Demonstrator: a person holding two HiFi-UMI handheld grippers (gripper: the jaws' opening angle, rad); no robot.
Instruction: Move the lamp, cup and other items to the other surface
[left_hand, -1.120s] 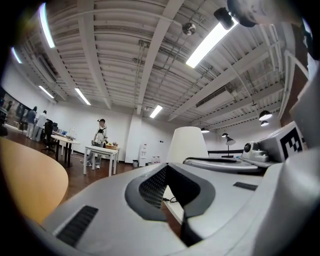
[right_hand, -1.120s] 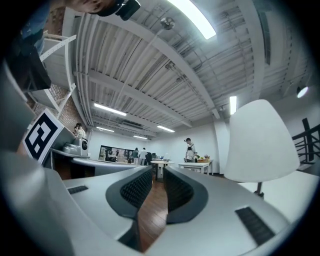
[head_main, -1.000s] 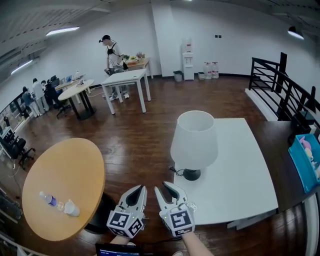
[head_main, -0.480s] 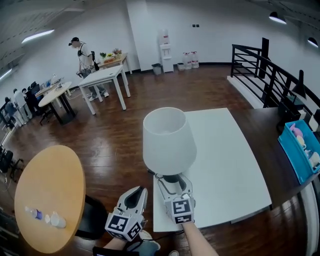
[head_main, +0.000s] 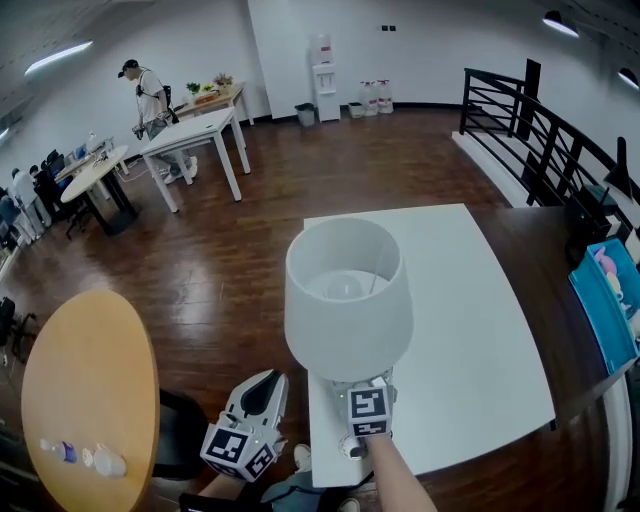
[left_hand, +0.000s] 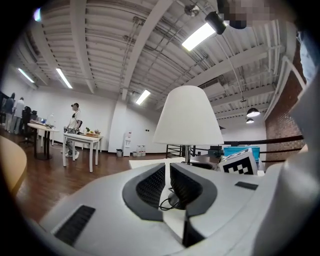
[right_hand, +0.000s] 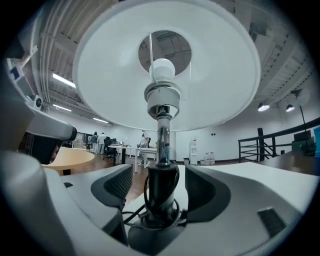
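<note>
White lamp (head_main: 347, 295) sits at the near left corner of the white table (head_main: 480, 330), so it's not on the other surface yet. Right gripper (right_hand: 159, 180) is in at the base with its jaws wide apart, one on each side of the lower stem where the black cord (right_hand: 150, 212) is wound. They've just been opening and the pads aren't pressing on it. Left gripper (left_hand: 168, 172) hangs just left of that table's edge. Its jaws have just been opening too, but only to a narrow slit with nothing in it. Round wooden table (head_main: 90, 380) stands well apart on the left, with a small bottle (head_main: 62, 451) and what looks like a white cup (head_main: 108, 462) near its near edge.
</note>
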